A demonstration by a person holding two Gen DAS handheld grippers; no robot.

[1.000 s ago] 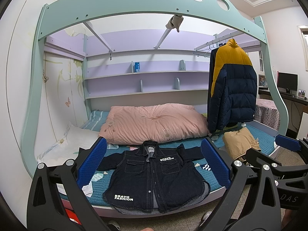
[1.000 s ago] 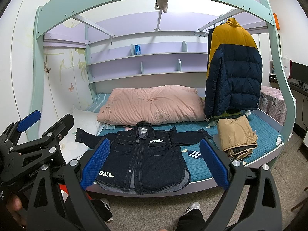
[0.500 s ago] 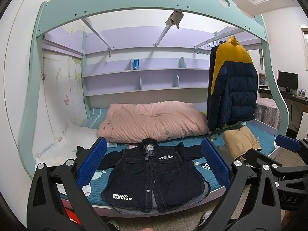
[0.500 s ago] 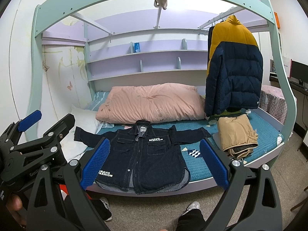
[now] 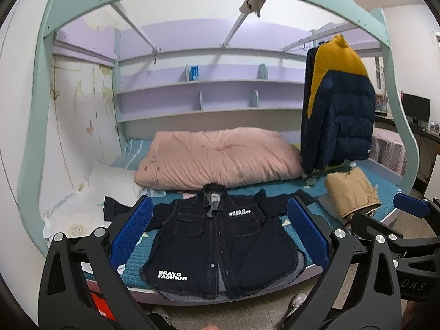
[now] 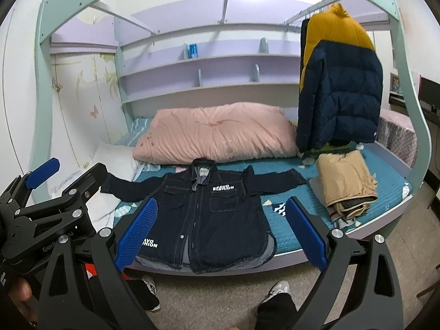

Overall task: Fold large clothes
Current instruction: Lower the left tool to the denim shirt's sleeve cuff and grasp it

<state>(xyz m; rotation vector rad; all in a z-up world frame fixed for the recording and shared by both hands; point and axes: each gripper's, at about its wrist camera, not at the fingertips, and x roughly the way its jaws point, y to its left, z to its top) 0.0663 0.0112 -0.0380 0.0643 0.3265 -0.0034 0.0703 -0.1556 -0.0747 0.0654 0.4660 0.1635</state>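
Lying flat at the bed's [image 5: 385,192] front edge, denim jacket [image 5: 220,236], sleeves spread. Left tongs [image 5: 218,236] and right tongs [image 6: 220,231] spread, empty; left tongs hide one sleeve.

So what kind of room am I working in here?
Most likely a child's bedroom: a bed frame over a teal mattress, a pink duvet and a puffer jacket hanging on a rail.

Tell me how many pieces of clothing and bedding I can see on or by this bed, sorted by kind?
Denim jackets laid flat: 1, the dark denim jacket.
Puffer jackets hanging: 1, the yellow and navy puffer jacket.
Folded clothes piles: 1, the tan folded pile.
Quilts: 1, the pink quilt.
Pillows: 1, the white pillow.
Total: 5.
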